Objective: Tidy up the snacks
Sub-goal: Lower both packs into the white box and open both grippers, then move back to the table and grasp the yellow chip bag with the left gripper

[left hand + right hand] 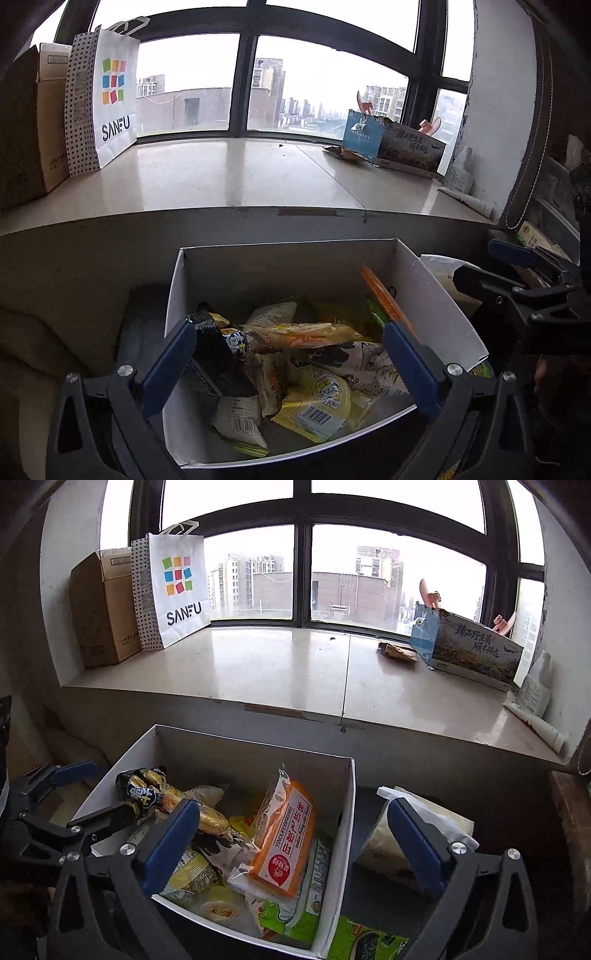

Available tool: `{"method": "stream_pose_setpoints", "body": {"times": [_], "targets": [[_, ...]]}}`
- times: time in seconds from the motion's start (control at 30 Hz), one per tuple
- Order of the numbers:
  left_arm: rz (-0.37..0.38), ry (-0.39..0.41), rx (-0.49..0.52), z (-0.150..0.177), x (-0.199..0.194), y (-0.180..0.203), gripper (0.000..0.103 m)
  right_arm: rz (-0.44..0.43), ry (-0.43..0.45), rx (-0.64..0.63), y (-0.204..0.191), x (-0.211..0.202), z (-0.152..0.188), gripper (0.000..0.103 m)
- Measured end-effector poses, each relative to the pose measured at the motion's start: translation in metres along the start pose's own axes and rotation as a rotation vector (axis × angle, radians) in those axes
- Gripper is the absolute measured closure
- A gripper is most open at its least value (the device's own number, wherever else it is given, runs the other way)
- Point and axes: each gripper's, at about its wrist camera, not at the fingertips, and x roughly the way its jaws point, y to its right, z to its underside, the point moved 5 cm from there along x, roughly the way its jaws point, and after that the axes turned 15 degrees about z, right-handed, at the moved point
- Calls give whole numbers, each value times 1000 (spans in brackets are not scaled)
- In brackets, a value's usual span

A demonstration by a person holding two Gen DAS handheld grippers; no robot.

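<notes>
A white open box [280, 266] holds several snack packets. Among them are a black packet [218, 354], a yellow round-labelled one [325, 402] and a long pale yellow one [306, 332]. My left gripper [290, 354] hangs open over the box, its blue pads wide apart with nothing gripped. In the right wrist view the same box [255, 764] shows an orange flat-cake packet [284, 842] leaning against its right wall. My right gripper [293, 845] is open above the box's right wall, holding nothing. Each gripper shows in the other's view: right gripper [487, 266], left gripper [107, 794].
A stone window ledge [277, 672] runs behind the box, carrying a white SANFU paper bag [177, 590], a brown carton [99, 609] and a printed carton [472, 650]. A cream wrapped pack [443, 819] and a green packet [365, 941] lie right of the box.
</notes>
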Motion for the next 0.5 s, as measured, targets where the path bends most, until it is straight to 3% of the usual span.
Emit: {"method": "stream_pose_setpoints", "body": {"times": [0.23,0.37,0.5], "targets": [[55,40,47,14,-49,21,0,-69,51,53,4,-42,15,0],[134,62,45,36,-83,35,0,-123,70,57,4,-72,37,0],[158,68,88,58,-111,55,0,-160,95,82,9,-102,63,0]]}}
